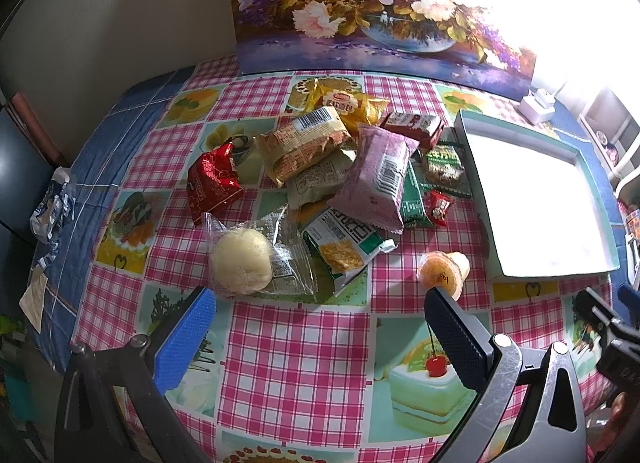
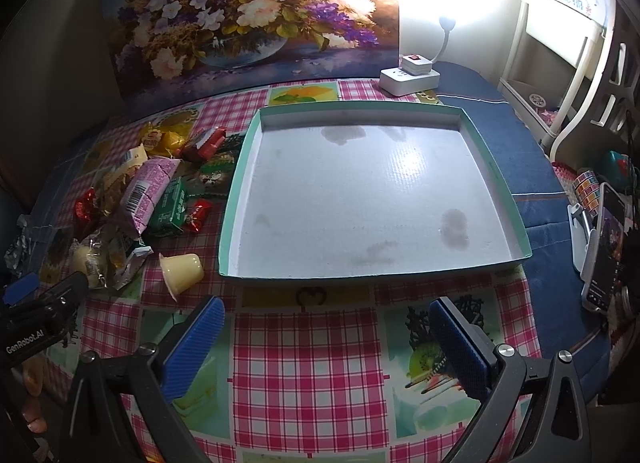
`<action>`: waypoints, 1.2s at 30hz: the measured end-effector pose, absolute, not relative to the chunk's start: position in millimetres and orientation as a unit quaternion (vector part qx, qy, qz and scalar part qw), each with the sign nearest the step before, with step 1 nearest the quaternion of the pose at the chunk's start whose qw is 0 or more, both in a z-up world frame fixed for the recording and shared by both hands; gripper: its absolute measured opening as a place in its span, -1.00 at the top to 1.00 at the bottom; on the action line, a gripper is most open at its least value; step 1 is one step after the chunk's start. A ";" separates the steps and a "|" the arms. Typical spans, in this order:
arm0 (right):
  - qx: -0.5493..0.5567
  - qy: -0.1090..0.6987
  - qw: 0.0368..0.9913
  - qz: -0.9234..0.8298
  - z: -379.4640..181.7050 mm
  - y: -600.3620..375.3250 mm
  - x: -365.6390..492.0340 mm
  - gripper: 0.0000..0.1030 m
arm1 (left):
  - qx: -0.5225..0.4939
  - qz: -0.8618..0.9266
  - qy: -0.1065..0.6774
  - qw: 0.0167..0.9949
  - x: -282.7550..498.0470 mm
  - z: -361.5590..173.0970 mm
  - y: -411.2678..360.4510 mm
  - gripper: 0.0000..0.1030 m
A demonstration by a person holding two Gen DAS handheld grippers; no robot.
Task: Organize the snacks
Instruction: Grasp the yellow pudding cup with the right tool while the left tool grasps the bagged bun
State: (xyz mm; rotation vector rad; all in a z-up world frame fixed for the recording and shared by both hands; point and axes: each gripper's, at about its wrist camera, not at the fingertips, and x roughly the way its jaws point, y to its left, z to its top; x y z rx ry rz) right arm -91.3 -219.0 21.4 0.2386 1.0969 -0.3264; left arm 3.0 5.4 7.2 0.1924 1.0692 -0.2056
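Snacks heaped at twelve o'clock from the left gripper (image 1: 320, 327), jaws spread wide and holding nothing. Nearest pieces: clear-wrapped pale bun (image 1: 241, 261) at eleven o'clock just past the left finger, jelly cup (image 1: 443, 270) tipped on its side at one o'clock just beyond the right finger. Long axis of the cup roughly crosswise, foil lid toward the viewer in the left view. Behind, pink packet (image 1: 378, 179), red packet (image 1: 214, 185), tan packet (image 1: 302, 145), piled and overlapping. Right gripper (image 2: 326, 339) likewise agape and unladen, facing the bare green-rimmed tray (image 2: 232, 199) at twelve o'clock on the checked counter (image 2: 304, 383). Left gripper judged nearer the pile.
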 end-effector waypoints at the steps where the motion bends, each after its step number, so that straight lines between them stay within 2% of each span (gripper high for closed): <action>1: 0.109 0.520 0.834 -0.151 21.0 -217.3 -89.7 -1.00 | 0.088 -0.097 0.508 0.852 4.4 8.4 7.2 -1.00; 15: 0.122 0.552 0.822 -0.073 26.5 -156.8 -23.9 -1.00 | 0.054 -0.055 0.542 0.837 52.7 8.0 55.2 -1.00; 22: 0.131 0.588 0.797 -0.047 7.0 -131.9 5.8 -0.73 | 0.027 -0.046 0.572 0.819 71.8 -13.1 84.2 -1.00; 26: 0.162 0.602 0.781 -0.045 -8.9 -126.8 15.2 -0.73 | 0.032 -0.046 0.585 0.809 80.9 -26.7 88.0 -1.00; 31: 0.132 0.616 0.775 -0.050 -21.6 -114.4 22.0 -0.72 | 0.034 -0.054 0.599 0.798 94.6 -45.1 87.8 -1.00; 34: 0.120 0.624 0.770 -0.056 -31.1 -112.4 26.5 -0.51 | 0.025 -0.068 0.608 0.790 101.9 -56.0 86.0 -1.00; 36: 0.115 0.628 0.767 -0.061 -37.3 -114.1 28.9 -0.48 | 0.023 -0.075 0.610 0.788 105.4 -60.3 84.8 -1.00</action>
